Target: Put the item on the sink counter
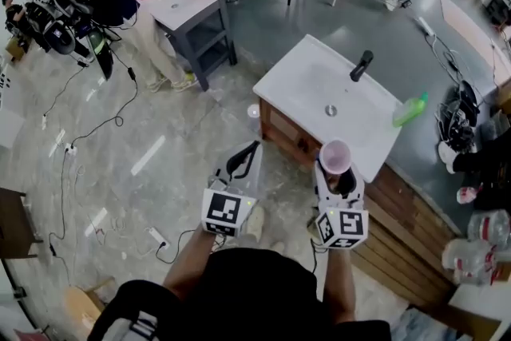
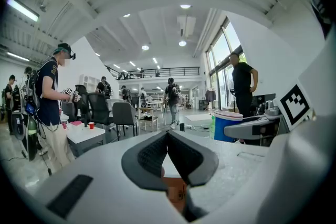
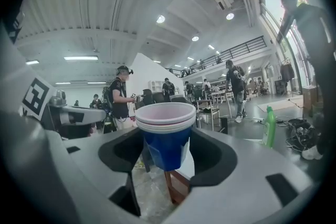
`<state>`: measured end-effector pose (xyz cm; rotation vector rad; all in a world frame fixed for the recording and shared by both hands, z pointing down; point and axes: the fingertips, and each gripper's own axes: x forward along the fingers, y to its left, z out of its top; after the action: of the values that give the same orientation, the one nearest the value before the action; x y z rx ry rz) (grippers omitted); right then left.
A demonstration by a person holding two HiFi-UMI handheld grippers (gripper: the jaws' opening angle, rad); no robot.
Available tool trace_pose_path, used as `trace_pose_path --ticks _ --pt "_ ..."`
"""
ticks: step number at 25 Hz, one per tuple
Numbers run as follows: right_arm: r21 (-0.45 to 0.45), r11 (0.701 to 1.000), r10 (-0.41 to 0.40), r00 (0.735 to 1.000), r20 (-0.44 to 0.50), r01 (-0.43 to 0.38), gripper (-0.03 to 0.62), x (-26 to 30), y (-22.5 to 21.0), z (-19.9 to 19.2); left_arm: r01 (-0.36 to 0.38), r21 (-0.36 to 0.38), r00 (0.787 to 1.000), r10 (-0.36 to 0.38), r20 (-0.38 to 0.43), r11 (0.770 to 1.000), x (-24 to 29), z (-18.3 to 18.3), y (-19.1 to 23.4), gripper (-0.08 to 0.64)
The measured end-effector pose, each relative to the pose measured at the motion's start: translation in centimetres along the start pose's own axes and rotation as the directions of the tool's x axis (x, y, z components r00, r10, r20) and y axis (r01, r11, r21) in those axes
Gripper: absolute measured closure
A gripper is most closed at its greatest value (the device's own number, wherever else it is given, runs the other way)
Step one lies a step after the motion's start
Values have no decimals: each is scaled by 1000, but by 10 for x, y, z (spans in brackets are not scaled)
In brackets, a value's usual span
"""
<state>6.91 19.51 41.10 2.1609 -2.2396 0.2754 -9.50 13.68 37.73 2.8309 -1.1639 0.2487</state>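
Right gripper (image 3: 167, 152) is clamping a blue cup (image 3: 165, 136) upright by its lower wall. It's probably light, thin and crushable, so a gentle squeeze below the rim seems best. Sink counter (image 1: 281, 82) is lying just ahead, with faucet (image 1: 361, 65) and green bottle (image 1: 409, 109) standing farther ahead-right. Left gripper (image 2: 168, 139) is sitting closed, empty.

- Two nested blue cups (image 3: 165, 140) (pale rims, pinkish inside) stand upright in the air, gripped by their sides in the right gripper (image 3: 167, 153), at the near edge of the sink counter (image 1: 287, 80).
- The sink counter has a white top with a basin and a wooden base.
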Motion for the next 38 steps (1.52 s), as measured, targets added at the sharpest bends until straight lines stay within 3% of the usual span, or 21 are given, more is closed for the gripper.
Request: trace_pose_path --ticks 16,30,38 --pt "-11 1000 -29 1000 13 29 319 70 25 9 34 21 998 -35 45 999 35 7 74 557" --pt "-26 1000 -16 1000 18 17 319 107 28 15 19 23 998 -20 62 1000 55 13 102 557" --pt "-21 1000 -1 1000 27 2 319 132 4 19 -6 13 998 5 61 1000 86 17 104 557"
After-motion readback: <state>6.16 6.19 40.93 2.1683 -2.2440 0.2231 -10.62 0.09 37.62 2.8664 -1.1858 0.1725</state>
